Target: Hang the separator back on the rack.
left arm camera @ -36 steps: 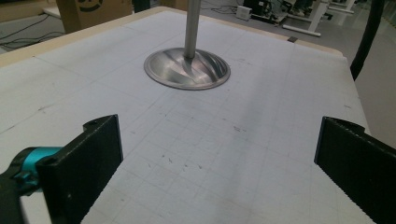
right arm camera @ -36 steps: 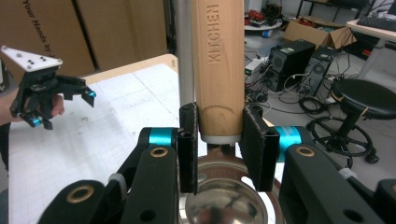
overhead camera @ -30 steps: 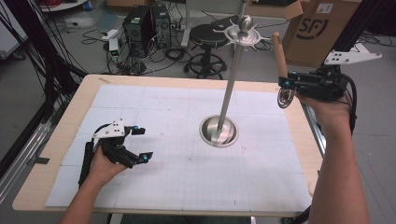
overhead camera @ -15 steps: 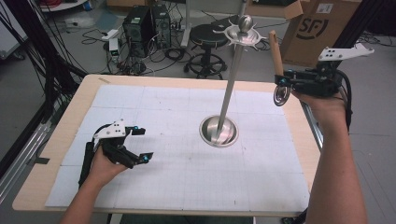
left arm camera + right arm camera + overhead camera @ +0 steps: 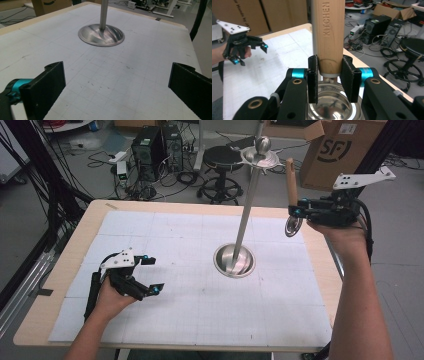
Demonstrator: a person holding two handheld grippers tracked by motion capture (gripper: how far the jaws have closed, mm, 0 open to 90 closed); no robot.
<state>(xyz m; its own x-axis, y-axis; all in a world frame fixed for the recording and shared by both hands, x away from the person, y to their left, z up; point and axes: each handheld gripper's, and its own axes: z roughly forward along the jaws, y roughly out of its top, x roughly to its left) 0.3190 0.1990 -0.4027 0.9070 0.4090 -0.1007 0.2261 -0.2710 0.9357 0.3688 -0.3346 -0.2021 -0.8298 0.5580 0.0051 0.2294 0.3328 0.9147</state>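
A metal stand has a round base (image 5: 234, 260) (image 5: 101, 35) on the gridded table mat and a thin pole (image 5: 247, 215) rising to a small disc with a knob (image 5: 260, 154). At the table's right edge, in the air, my right gripper (image 5: 299, 211) (image 5: 329, 72) is shut on a utensil. Its wooden handle (image 5: 290, 177) (image 5: 328, 30), marked KITCHEN, points up and its shiny metal bowl (image 5: 292, 226) (image 5: 332, 107) hangs below the jaws. My left gripper (image 5: 154, 274) (image 5: 117, 90) (image 5: 249, 53) rests low over the mat at front left, open, with nothing between its jaws.
The white gridded mat (image 5: 190, 320) covers most of the wooden table (image 5: 65, 270). Beyond the far edge on the floor stand a black stool (image 5: 220, 157), computer cases (image 5: 152, 145) with cables, and a cardboard box (image 5: 345, 150).
My right hand has drifted slightly left with the utensil, bringing the handle nearer the stand's top. The left hand has stayed put.
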